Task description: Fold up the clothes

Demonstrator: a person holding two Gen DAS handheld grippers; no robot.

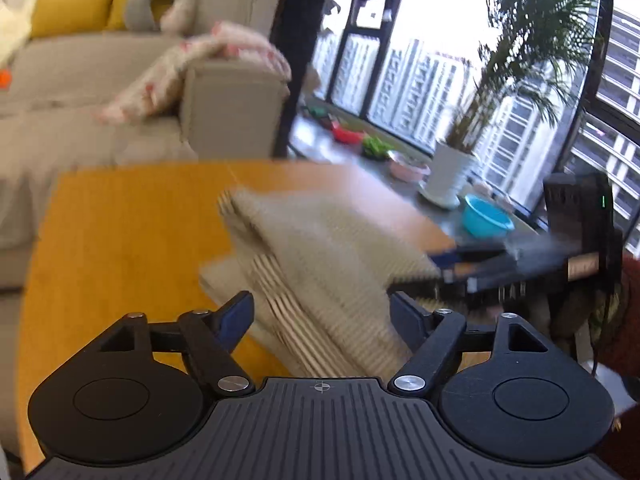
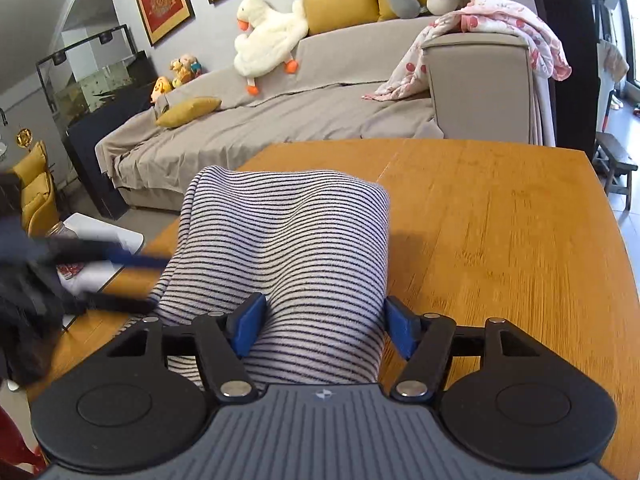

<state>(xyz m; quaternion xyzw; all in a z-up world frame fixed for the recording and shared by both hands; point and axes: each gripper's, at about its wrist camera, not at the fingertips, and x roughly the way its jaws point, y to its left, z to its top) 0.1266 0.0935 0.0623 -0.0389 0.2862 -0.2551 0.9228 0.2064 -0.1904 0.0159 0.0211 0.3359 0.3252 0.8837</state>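
Sofa [image 2: 320, 120] behind table [image 2: 500, 220], striped garment [image 2: 288, 248] between

Your left gripper [image 1: 322, 312] sits with its jaws spread wide, the striped cloth [image 1: 320, 264] bunched between them and touching neither pad that you can make out. The cloth is blurred; it lies folded in layers on the table [image 1: 120, 232], toward the right edge. Your right gripper [image 1: 472, 264] reaches in from the right, blurred too, its tips at the cloth's right side. Beyond the table's far edge stands the sofa [image 1: 100, 92]. Past the far right corner are a blue bowl [image 1: 486, 218] and a potted palm [image 1: 452, 164].
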